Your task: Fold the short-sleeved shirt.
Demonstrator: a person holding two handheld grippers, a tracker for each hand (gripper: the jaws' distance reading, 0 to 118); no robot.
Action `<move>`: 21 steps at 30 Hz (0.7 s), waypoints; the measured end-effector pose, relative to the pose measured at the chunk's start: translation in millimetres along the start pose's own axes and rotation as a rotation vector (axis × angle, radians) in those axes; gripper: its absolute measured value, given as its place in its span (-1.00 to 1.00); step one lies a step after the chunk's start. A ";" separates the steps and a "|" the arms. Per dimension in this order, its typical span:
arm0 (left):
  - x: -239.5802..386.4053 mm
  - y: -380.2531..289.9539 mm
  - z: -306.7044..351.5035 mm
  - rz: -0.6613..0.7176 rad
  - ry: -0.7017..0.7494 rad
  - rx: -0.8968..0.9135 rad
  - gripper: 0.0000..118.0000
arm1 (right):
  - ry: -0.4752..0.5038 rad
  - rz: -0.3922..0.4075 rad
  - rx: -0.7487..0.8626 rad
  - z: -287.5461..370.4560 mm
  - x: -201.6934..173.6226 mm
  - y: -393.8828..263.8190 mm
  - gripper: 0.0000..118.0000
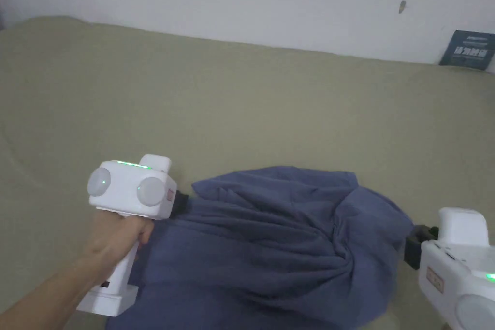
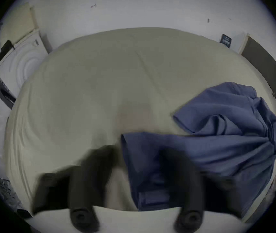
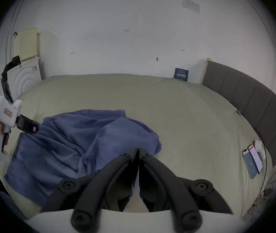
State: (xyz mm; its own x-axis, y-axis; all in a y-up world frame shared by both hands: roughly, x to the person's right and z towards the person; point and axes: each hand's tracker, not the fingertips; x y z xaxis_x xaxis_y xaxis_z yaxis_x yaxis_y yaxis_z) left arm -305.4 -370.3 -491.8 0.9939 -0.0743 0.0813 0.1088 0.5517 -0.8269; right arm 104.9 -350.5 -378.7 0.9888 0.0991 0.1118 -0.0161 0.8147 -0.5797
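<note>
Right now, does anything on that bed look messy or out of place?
Yes: the blue shirt lies bunched and deeply creased on the bed, not flat, its cloth gathered toward the right gripper, whose fingers are closed. Two phones also lie near the bed's edge by the headboard.

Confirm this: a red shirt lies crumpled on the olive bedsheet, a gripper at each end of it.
Wrong colour. The shirt is blue, as the head view shows. It does lie crumpled on the olive bedsheet, with the left gripper and right gripper at its ends.
</note>
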 end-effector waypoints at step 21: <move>-15.3 -1.3 -26.5 0.076 -0.097 -0.010 -0.99 | 0.063 -0.096 -0.404 -132.1 33.9 27.1 0.16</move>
State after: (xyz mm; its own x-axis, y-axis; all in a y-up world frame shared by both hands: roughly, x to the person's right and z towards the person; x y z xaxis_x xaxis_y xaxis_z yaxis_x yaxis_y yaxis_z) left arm -321.1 -391.9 -506.7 0.9963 0.0481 0.0709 0.0334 0.5442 -0.8383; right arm 157.5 -400.6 -497.3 0.9903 -0.0117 0.1384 0.1237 0.5280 -0.8402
